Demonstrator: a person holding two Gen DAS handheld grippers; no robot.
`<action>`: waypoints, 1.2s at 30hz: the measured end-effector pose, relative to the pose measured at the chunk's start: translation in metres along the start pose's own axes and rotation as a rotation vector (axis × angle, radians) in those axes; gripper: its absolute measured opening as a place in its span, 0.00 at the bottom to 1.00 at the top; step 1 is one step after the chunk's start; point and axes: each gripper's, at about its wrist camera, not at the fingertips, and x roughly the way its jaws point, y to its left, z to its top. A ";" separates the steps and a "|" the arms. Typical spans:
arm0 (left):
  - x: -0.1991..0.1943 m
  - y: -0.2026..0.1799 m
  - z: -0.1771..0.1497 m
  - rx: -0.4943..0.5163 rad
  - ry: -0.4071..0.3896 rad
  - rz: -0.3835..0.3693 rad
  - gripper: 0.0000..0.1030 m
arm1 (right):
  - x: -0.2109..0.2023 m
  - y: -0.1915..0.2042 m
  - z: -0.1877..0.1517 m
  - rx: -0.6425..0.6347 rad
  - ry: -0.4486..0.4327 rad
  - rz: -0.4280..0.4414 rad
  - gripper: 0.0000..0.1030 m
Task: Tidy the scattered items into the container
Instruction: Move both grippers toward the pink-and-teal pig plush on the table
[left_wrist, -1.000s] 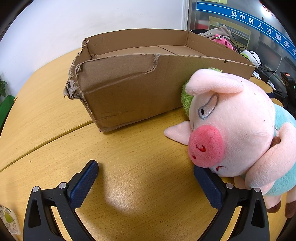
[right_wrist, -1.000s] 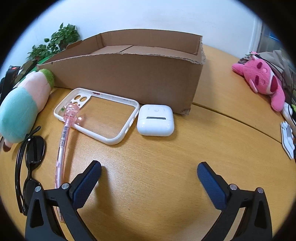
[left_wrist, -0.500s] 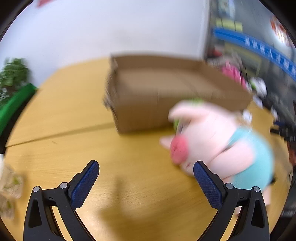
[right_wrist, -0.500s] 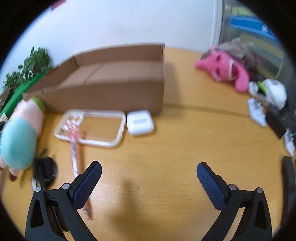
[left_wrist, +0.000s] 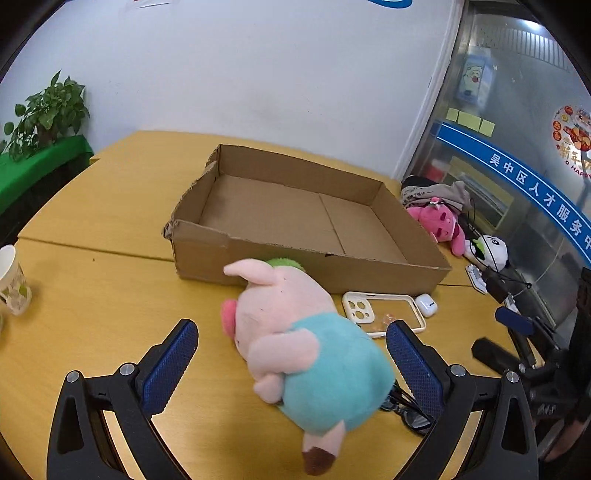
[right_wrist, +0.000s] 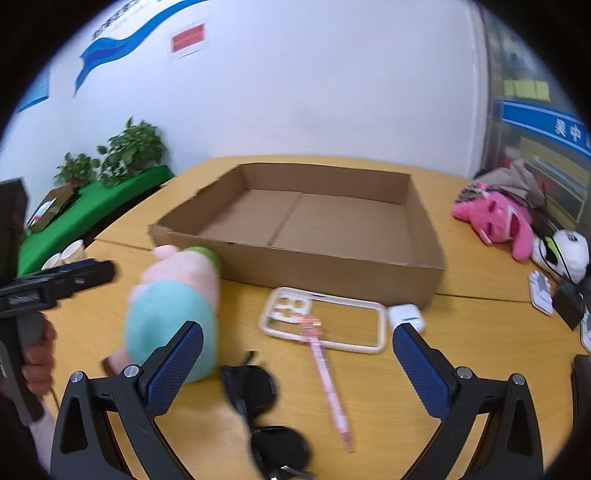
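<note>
- A paper cup (left_wrist: 11, 280) stands at the left edge of the desk (left_wrist: 96, 302).
- Two more paper cups (right_wrist: 68, 253) stand at the desk's left edge in the right wrist view.
- Potted plants (right_wrist: 129, 147) sit on a green ledge (right_wrist: 85, 210) beyond the desk's far left corner.
- A bright pink plush (right_wrist: 498, 221) lies near the desk's right edge, against a heap of grey cloth (left_wrist: 439, 194).
- A white-and-black plush (right_wrist: 569, 253) lies just beside it.
</note>
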 end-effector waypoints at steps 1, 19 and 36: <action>-0.002 -0.003 -0.003 0.003 -0.002 0.006 1.00 | -0.002 0.006 -0.001 -0.009 0.005 0.008 0.99; -0.023 -0.029 -0.014 0.030 0.011 -0.044 1.00 | -0.040 0.051 -0.018 0.015 0.003 0.055 0.99; -0.017 -0.001 -0.021 -0.061 0.059 -0.029 1.00 | -0.010 0.071 -0.009 -0.016 0.047 0.139 0.99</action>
